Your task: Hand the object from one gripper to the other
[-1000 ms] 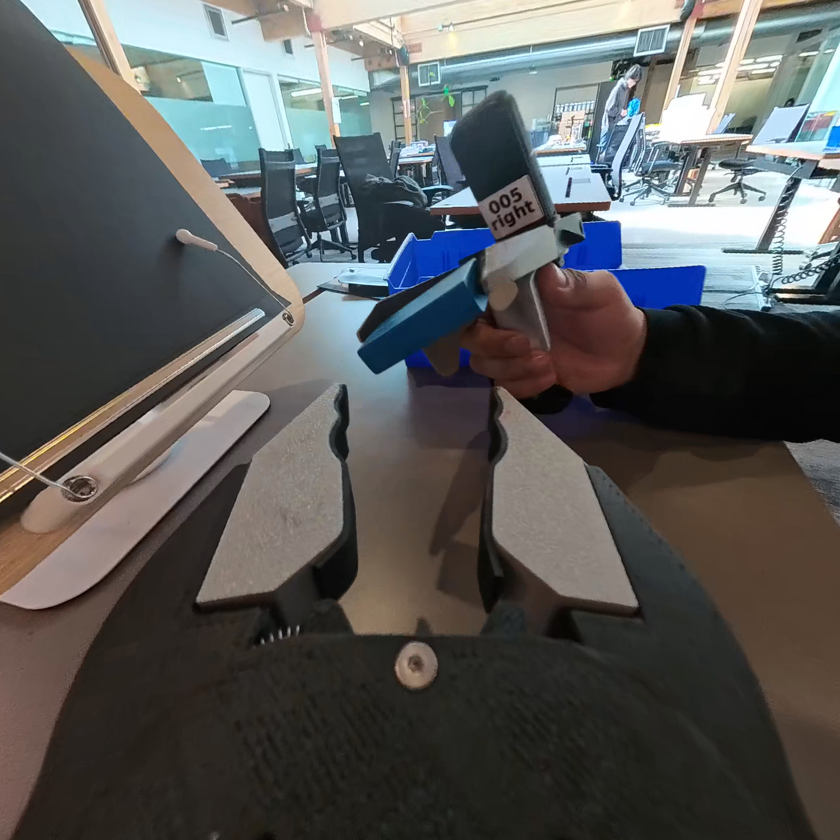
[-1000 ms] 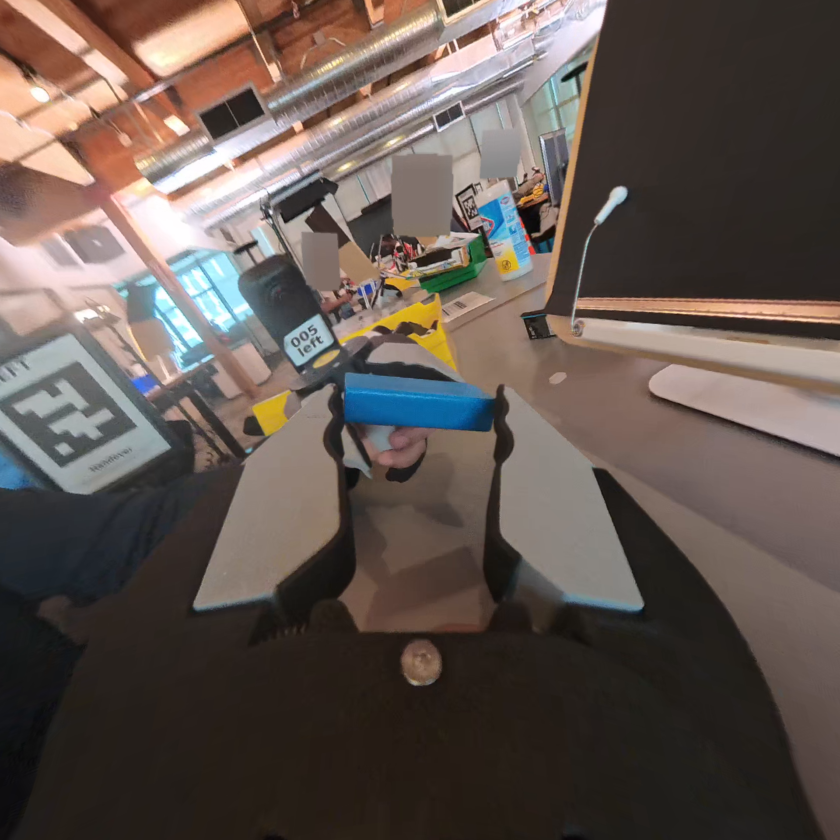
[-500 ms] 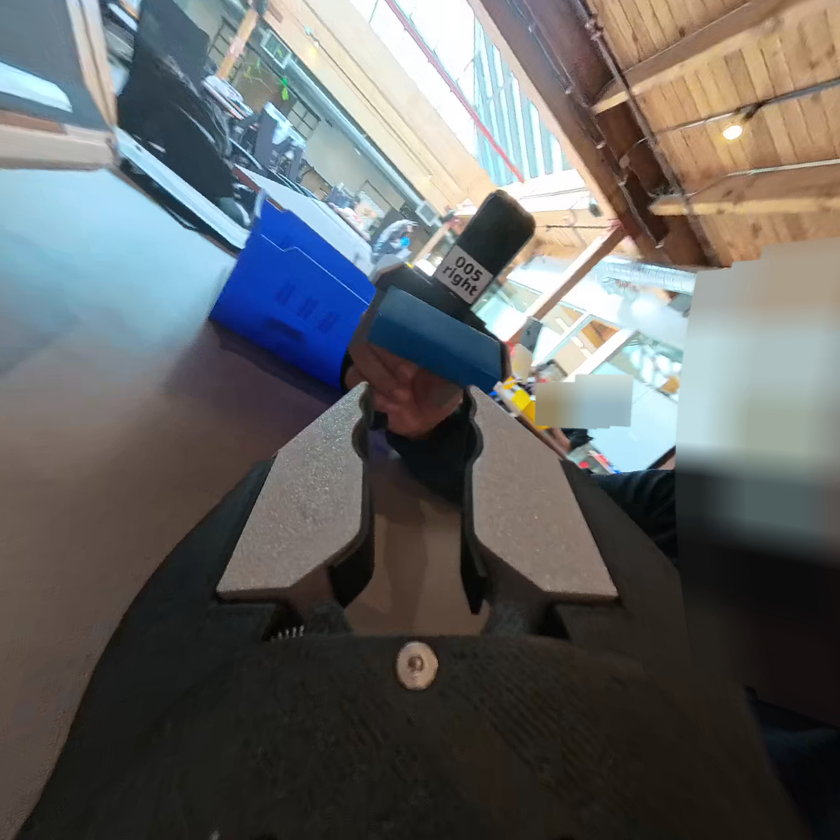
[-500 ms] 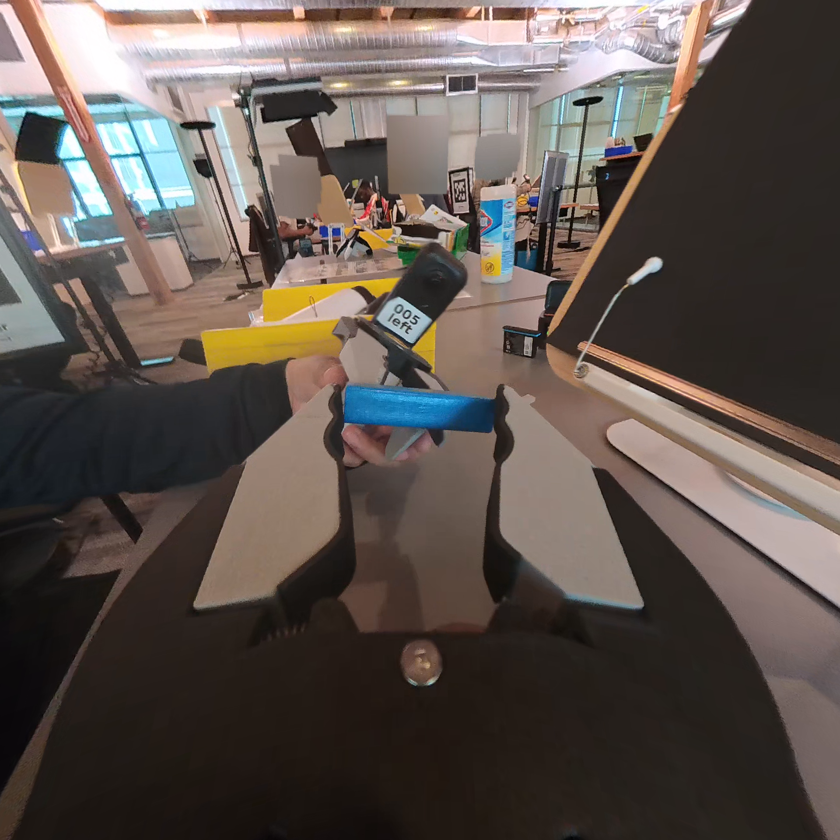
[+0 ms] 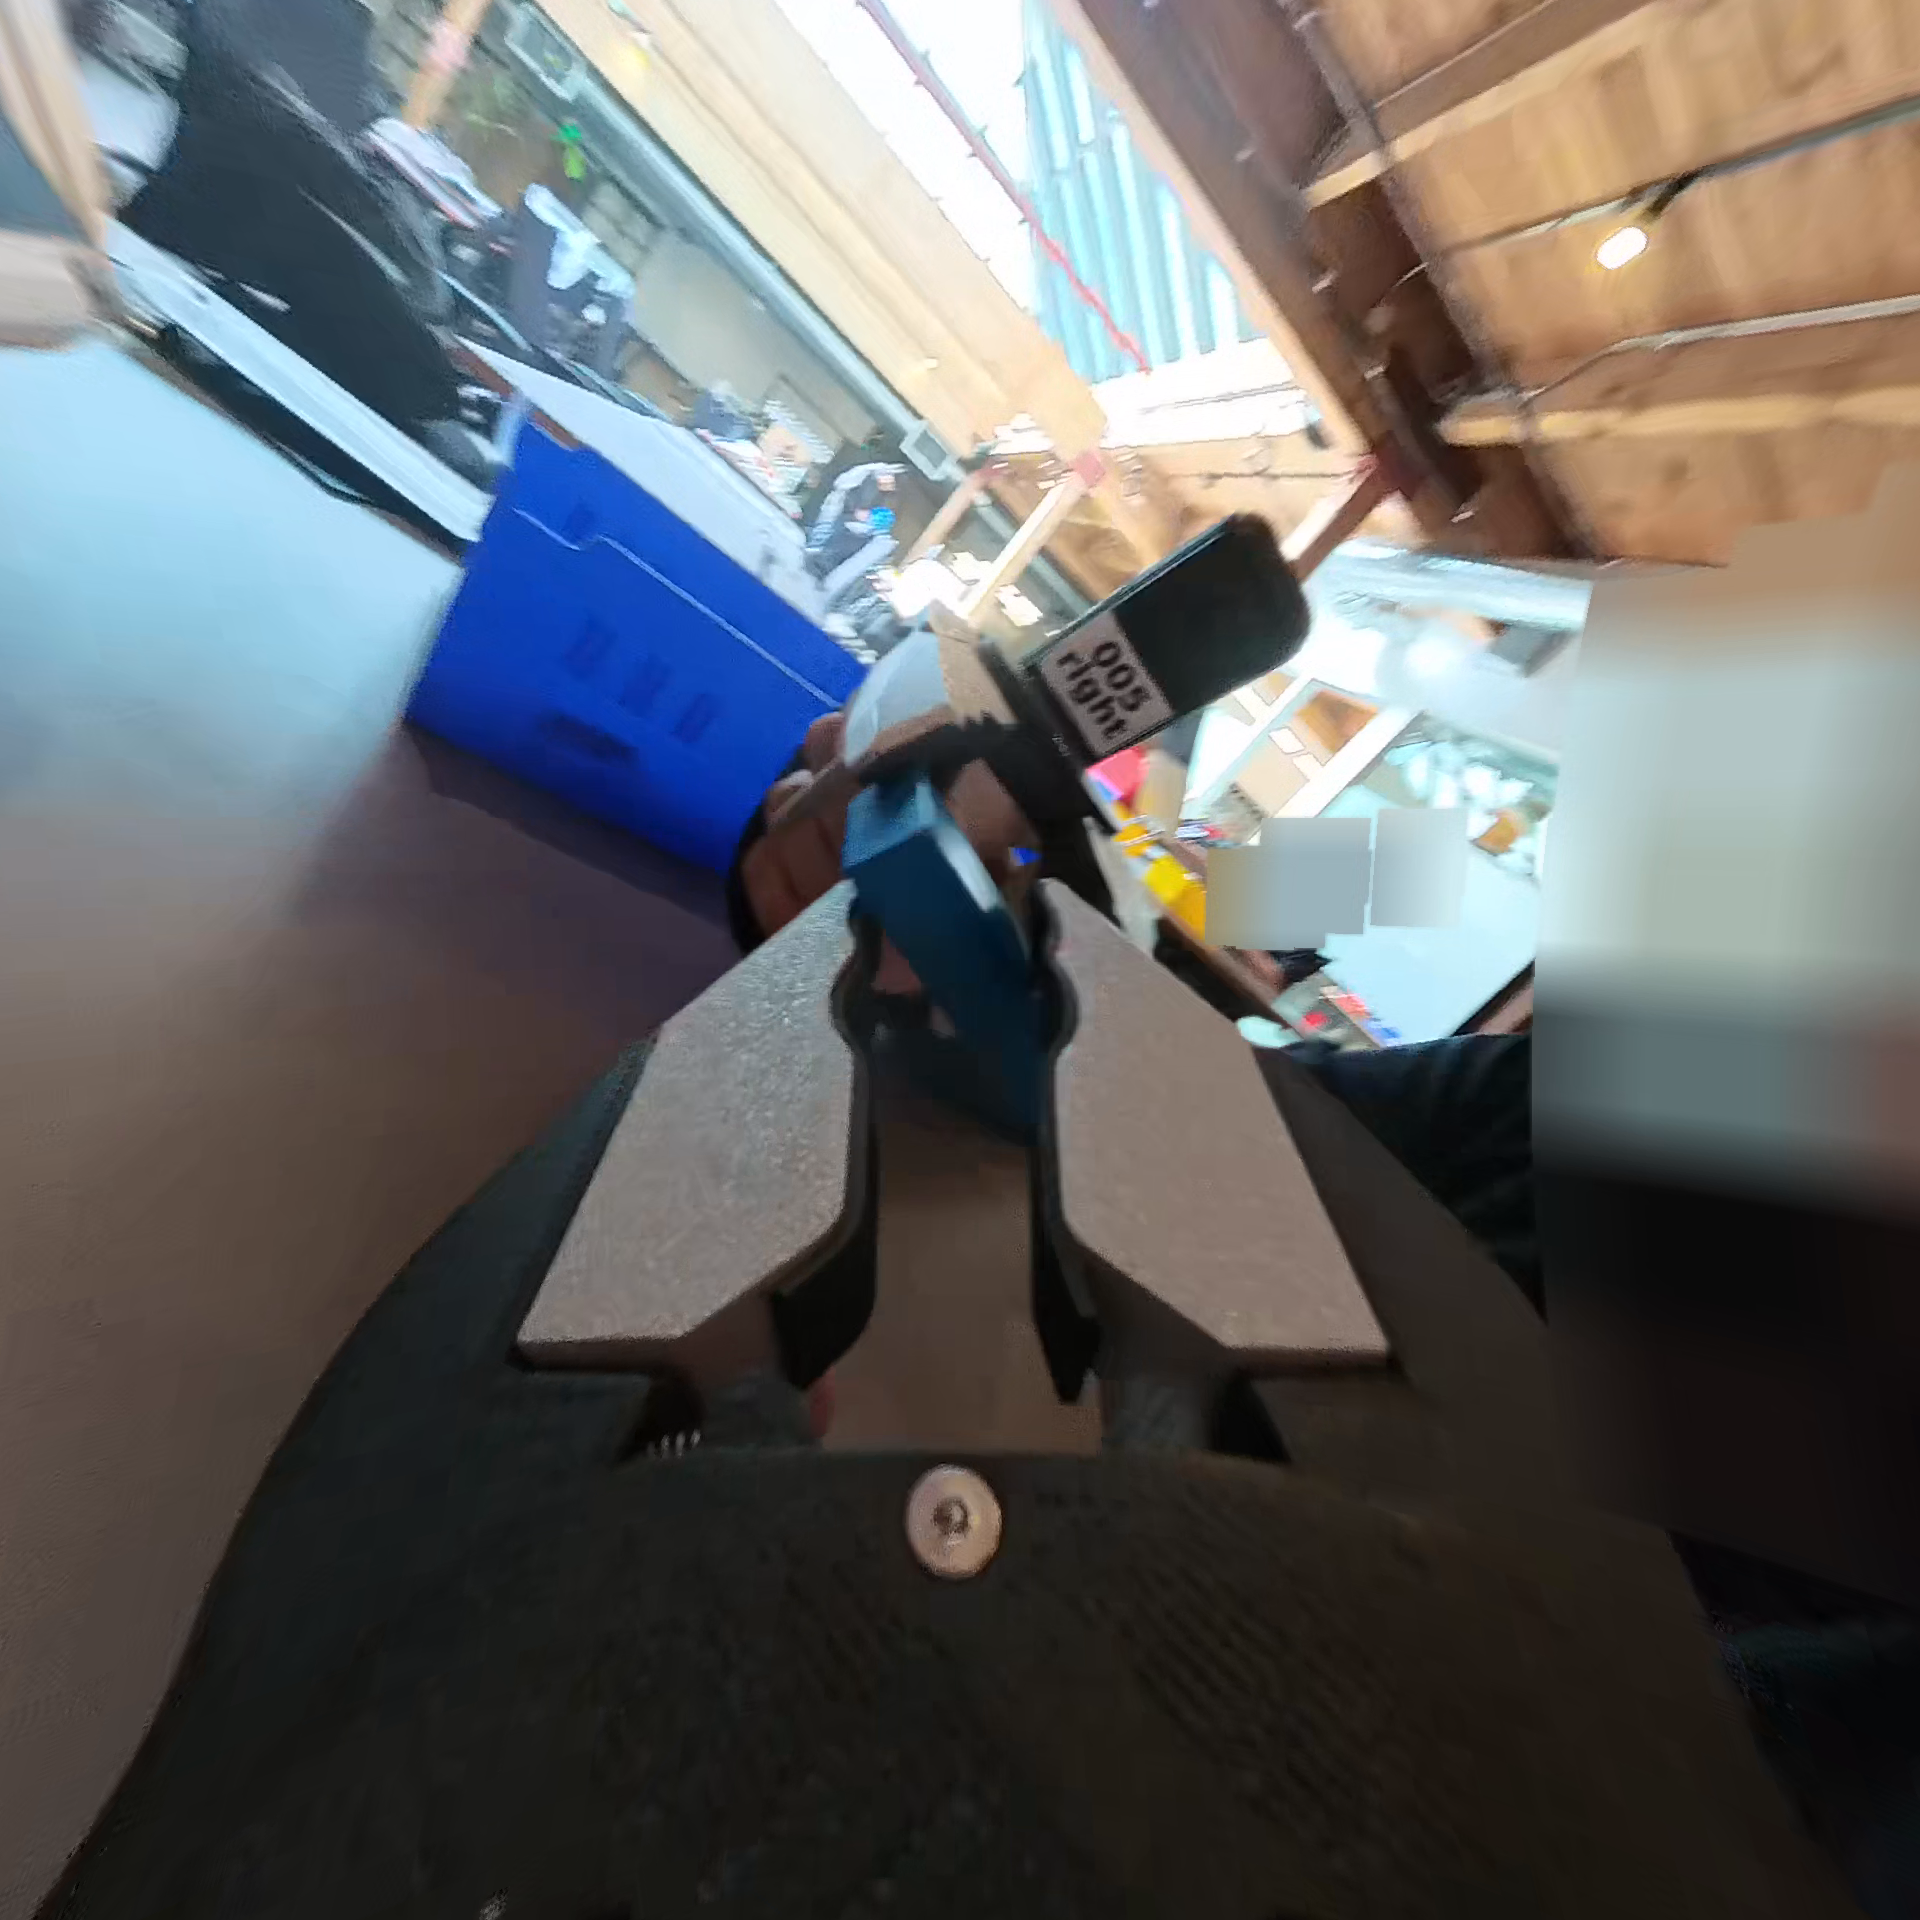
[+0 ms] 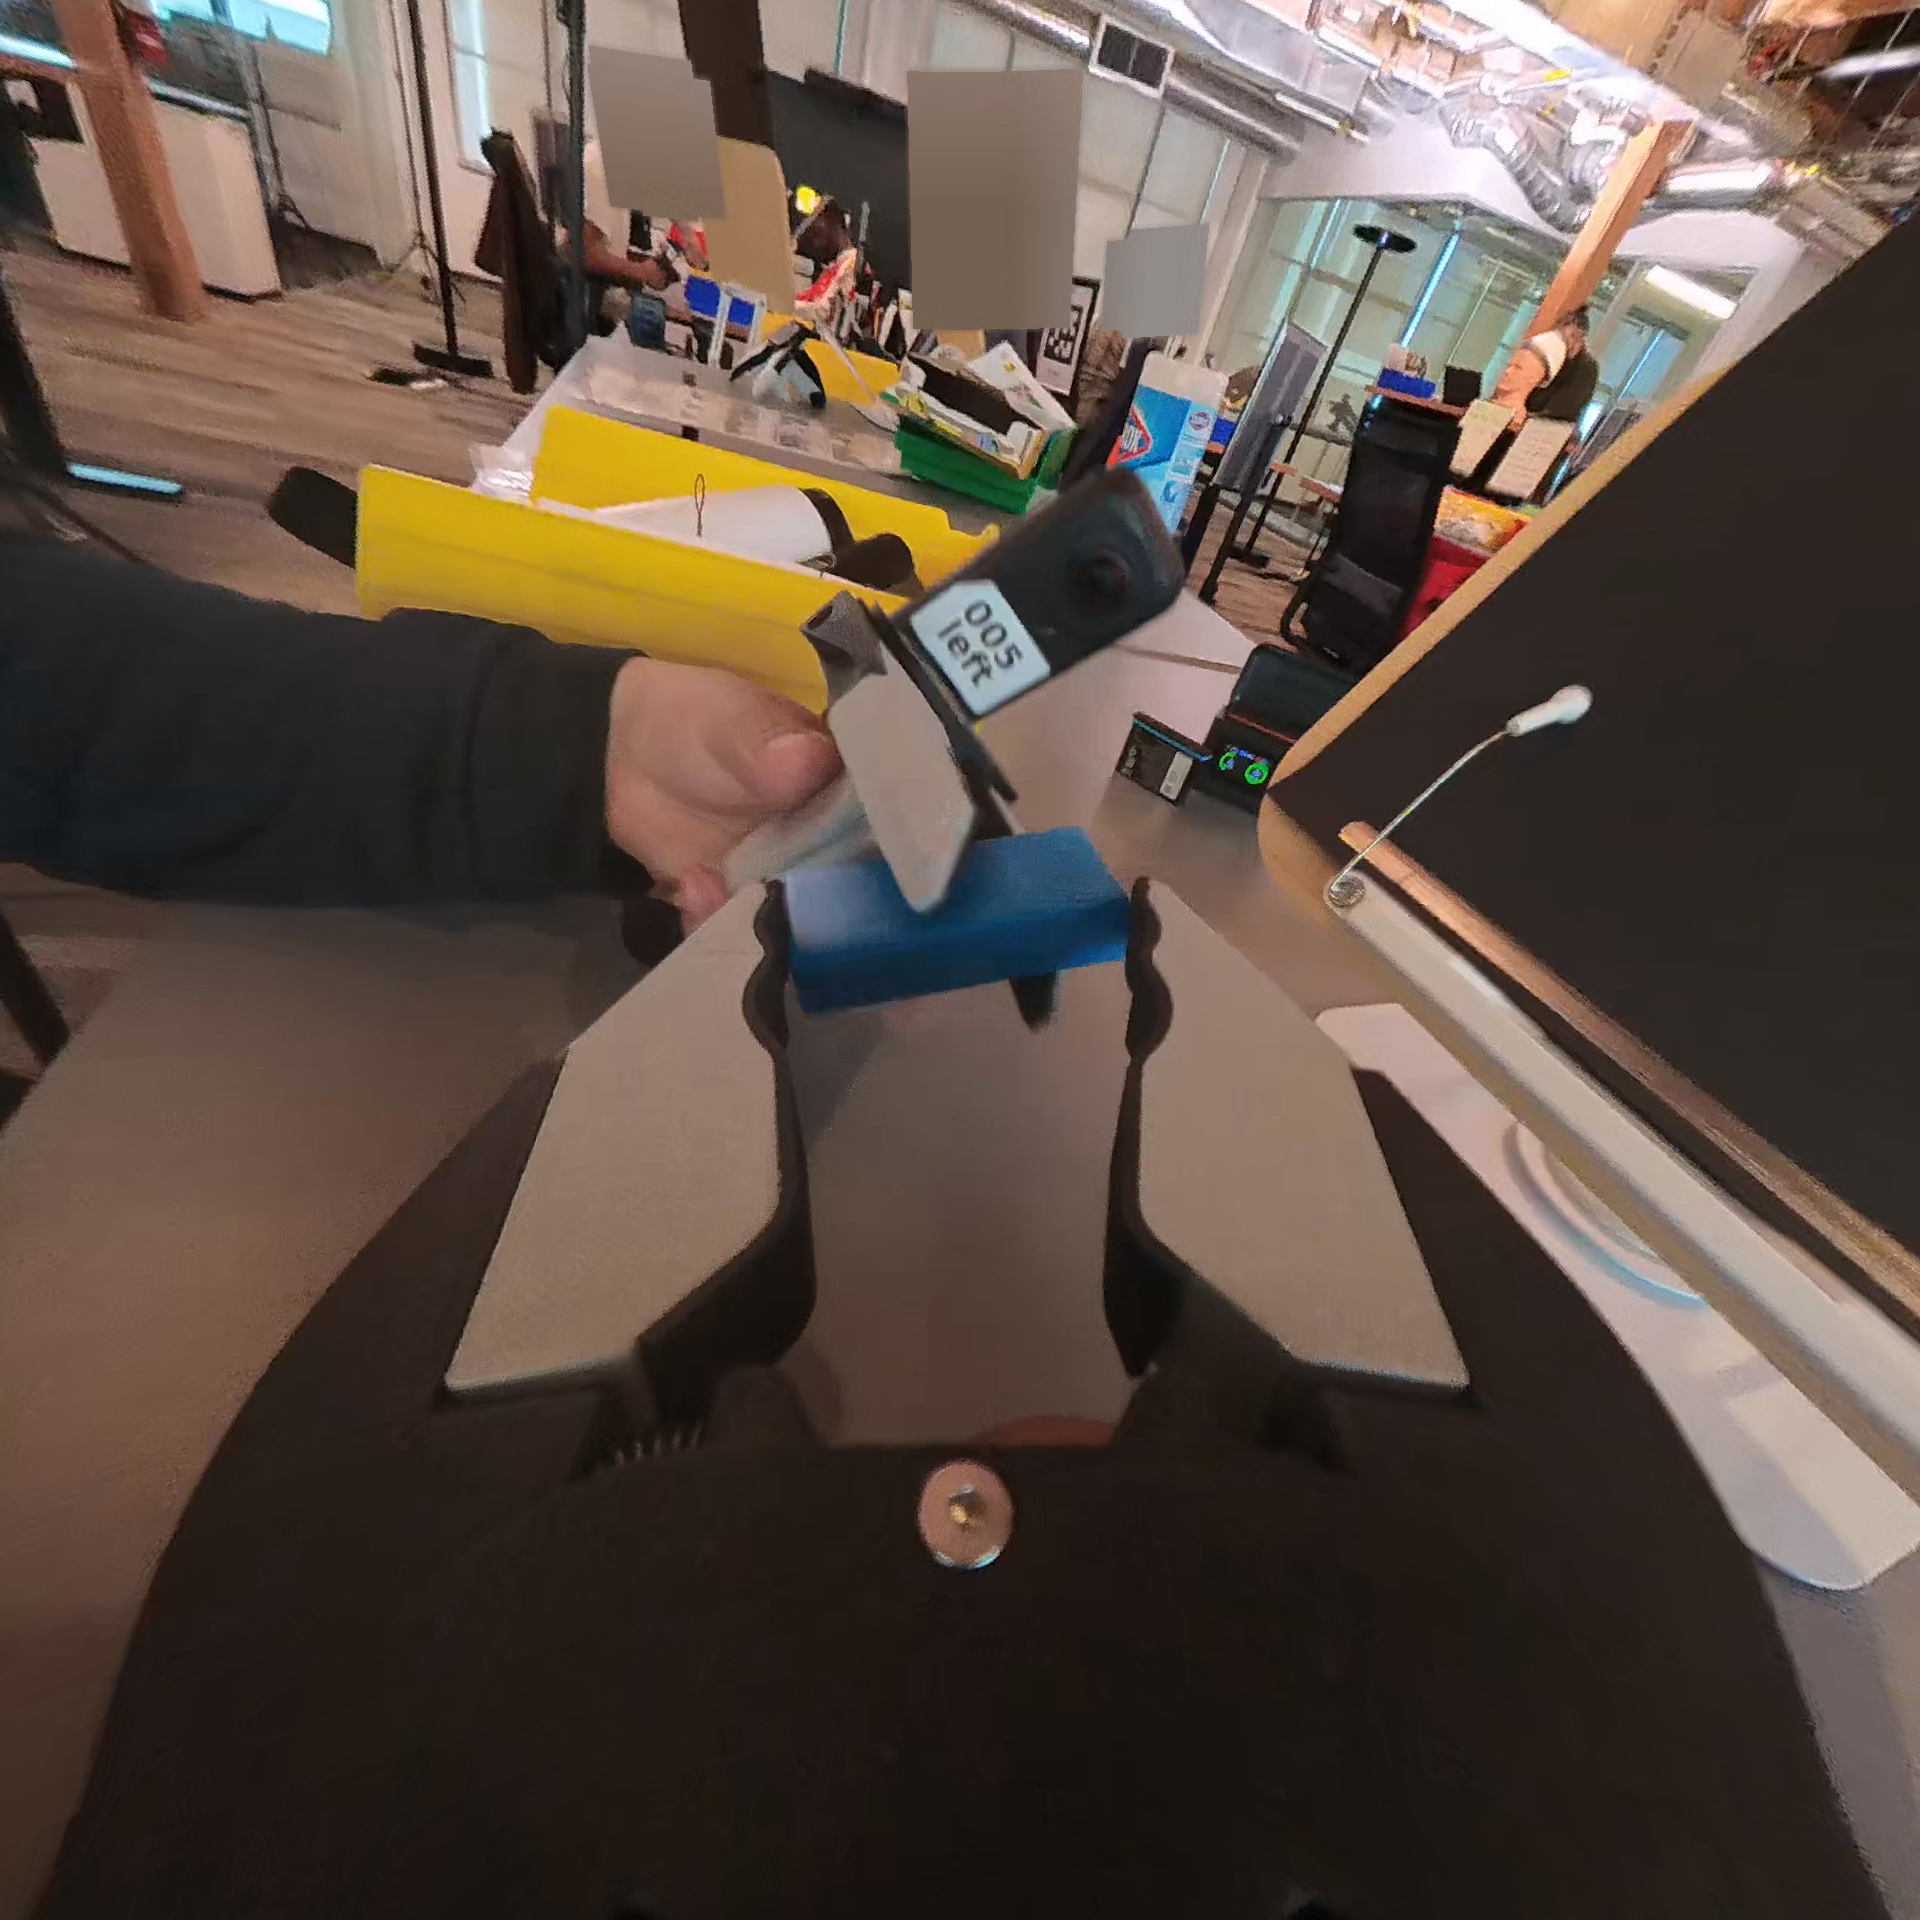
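Observation:
A blue block (image 6: 1049,914) is clamped end to end between the fingertips of my right gripper (image 6: 951,914), above the table. My left gripper (image 5: 951,925) straddles the same block (image 5: 961,997) across its thin side. Its jaws are narrowed around it. The block lies slanted between them, against the right finger, with a thin gap to the left finger. In the right wrist view one left finger (image 6: 904,810) lies over the block's top face and the other shows just beneath it. A hand (image 6: 707,769) holds the left gripper.
A yellow bin (image 6: 582,582) stands behind the left gripper and a blue bin (image 5: 613,675) behind the right one. A black board with a wooden edge (image 6: 1662,727) on a white base (image 6: 1579,1382) stands at the right. A small black device (image 6: 1247,717) sits near it.
My left gripper has swung in from facing the table and moved onto the block, and its jaws have narrowed around it. My right gripper has kept its hold on the block.

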Available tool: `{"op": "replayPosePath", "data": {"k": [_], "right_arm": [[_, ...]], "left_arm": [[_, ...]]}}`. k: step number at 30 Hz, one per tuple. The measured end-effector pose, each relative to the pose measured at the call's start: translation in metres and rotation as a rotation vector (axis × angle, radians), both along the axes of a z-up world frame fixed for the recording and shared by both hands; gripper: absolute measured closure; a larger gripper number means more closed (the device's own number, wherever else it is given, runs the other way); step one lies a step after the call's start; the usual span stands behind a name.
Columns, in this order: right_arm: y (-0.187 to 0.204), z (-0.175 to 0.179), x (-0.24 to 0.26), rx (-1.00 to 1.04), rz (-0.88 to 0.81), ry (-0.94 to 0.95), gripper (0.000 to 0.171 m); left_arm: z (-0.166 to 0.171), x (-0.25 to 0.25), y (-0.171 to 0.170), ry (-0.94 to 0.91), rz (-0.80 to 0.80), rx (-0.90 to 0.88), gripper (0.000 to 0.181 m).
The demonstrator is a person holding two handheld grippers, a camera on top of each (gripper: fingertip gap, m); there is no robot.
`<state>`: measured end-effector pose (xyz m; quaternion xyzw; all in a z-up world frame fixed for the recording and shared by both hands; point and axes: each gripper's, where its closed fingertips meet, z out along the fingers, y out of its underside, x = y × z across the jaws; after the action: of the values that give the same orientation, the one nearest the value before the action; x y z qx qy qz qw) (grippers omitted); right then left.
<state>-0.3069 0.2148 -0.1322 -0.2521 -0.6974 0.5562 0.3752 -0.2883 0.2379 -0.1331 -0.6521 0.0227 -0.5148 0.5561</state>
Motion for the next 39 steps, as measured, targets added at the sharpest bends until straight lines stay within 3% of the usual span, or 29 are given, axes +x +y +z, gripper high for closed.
{"op": "replayPosePath", "data": {"k": [1, 3, 9, 15, 19, 25, 28, 32, 35, 39], "right_arm": [[0.000, -0.001, 0.000, -0.030, 0.009, -0.025, 0.117], [0.006, -0.002, -0.001, -0.110, 0.010, -0.098, 0.124], [0.026, -0.008, -0.010, -0.384, 0.019, -0.278, 0.118], [0.031, -0.006, -0.012, -0.536, 0.056, -0.343, 0.114], [0.036, -0.012, -0.016, -0.517, 0.006, -0.349, 0.114], [0.027, -0.032, -0.021, -0.460, -0.016, -0.430, 0.115], [0.025, -0.038, -0.024, -0.396, -0.046, -0.415, 0.140], [0.032, -0.040, -0.027, -0.335, -0.116, -0.403, 0.141], [0.047, -0.029, -0.027, -0.465, -0.122, -0.395, 0.141], [0.069, -0.012, -0.022, -0.755, -0.070, -0.419, 0.142]], "left_arm": [[-0.007, -0.006, 0.004, 0.075, 0.057, -0.010, 0.168], [-0.018, -0.024, 0.013, 0.261, 0.207, -0.008, 0.168], [-0.019, -0.068, 0.021, 0.799, 0.572, 0.113, 0.168], [-0.017, -0.055, 0.021, 1.281, 0.642, 0.306, 0.168], [-0.036, -0.038, 0.028, 1.608, 0.579, 0.394, 0.168], [-0.039, -0.034, 0.032, 1.686, 0.592, 0.392, 0.168], [-0.043, -0.040, 0.033, 1.734, 0.611, 0.363, 0.168], [-0.045, -0.041, 0.034, 1.664, 0.627, 0.309, 0.165], [-0.046, -0.049, 0.032, 1.603, 0.634, 0.257, 0.158], [-0.054, -0.073, 0.027, 1.804, 0.667, 0.225, 0.155]]}}
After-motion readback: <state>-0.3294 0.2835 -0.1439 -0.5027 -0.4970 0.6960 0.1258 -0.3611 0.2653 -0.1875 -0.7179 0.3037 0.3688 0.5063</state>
